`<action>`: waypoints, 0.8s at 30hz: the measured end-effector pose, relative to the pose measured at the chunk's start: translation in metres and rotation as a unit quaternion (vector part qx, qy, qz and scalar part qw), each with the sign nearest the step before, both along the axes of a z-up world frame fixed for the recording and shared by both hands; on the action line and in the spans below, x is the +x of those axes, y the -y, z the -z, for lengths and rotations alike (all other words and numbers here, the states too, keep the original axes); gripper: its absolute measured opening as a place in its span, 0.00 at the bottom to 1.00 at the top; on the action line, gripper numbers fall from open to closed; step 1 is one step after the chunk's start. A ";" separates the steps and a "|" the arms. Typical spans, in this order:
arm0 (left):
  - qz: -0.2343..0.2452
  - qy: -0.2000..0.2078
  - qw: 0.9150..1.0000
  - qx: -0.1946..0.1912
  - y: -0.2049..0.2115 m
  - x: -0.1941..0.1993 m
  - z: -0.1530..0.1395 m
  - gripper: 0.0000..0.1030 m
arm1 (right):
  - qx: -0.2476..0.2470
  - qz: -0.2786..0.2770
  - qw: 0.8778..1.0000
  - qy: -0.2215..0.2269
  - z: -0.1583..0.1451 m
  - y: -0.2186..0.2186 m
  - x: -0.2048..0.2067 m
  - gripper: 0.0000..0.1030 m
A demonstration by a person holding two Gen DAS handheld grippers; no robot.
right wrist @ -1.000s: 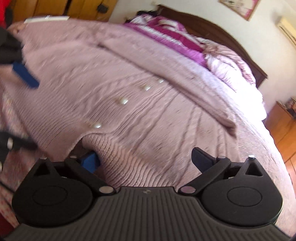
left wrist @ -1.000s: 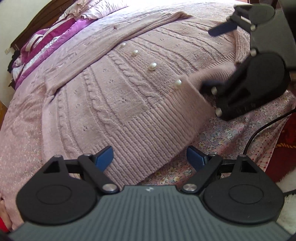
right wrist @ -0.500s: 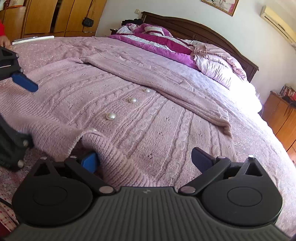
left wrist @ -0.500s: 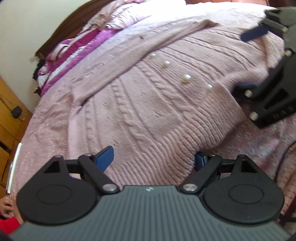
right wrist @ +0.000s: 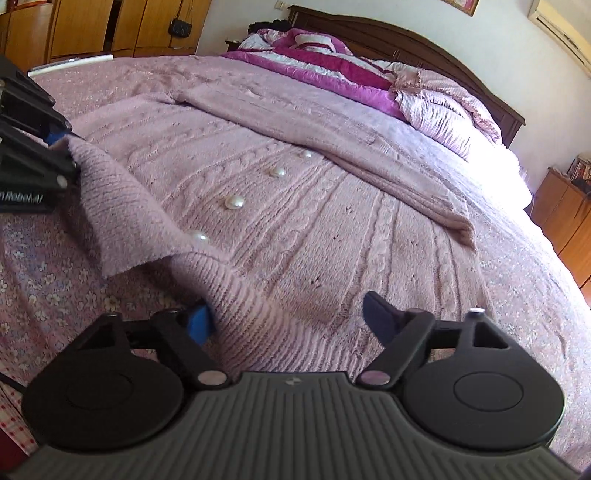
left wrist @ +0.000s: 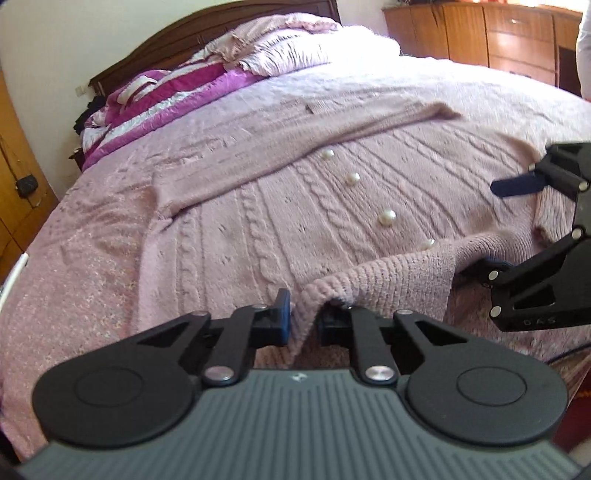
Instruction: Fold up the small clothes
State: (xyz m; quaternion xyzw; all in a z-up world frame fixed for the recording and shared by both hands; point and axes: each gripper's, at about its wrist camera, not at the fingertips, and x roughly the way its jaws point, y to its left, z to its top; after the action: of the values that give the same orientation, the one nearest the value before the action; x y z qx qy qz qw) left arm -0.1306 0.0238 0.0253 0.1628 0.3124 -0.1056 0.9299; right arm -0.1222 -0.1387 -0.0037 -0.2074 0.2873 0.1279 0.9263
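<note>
A pink bedspread [left wrist: 110, 258] fills both frames; a pink cable-knit cardigan [left wrist: 295, 221] is spread across it at centre. Its ribbed hem is pinched by the closing left gripper [left wrist: 303, 321] at lower centre, while the right gripper [right wrist: 284, 314] is closing around hem not yet pressed

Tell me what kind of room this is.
Most likely a home bedroom: a wide bed under a pink textured bedspread, a dark carved wooden headboard behind pink and magenta bedding, and orange-brown wooden wardrobes along the wall.
</note>
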 end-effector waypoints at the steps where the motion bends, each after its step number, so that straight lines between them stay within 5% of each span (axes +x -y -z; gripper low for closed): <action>1: -0.001 0.001 1.000 -0.003 -0.001 0.000 -0.002 0.15 | 0.006 0.004 1.000 0.000 -0.001 0.002 0.001 0.72; 5: -0.006 0.001 1.000 -0.016 -0.003 0.002 -0.005 0.15 | 0.044 0.017 0.999 -0.012 -0.006 0.012 0.005 0.46; 8: -0.009 0.004 1.000 -0.025 -0.004 0.002 -0.008 0.15 | 0.077 0.024 0.997 -0.010 -0.013 0.018 0.006 0.36; 24: -0.021 0.031 0.997 -0.074 -0.010 0.015 -0.043 0.13 | 0.172 0.037 0.984 0.014 -0.057 0.024 0.016 0.20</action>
State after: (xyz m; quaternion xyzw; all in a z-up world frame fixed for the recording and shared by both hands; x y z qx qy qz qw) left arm -0.1158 0.0343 0.0680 0.0904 0.2779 -0.1032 0.9507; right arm -0.1065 -0.1630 0.0528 -0.0356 0.2553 0.1386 0.9562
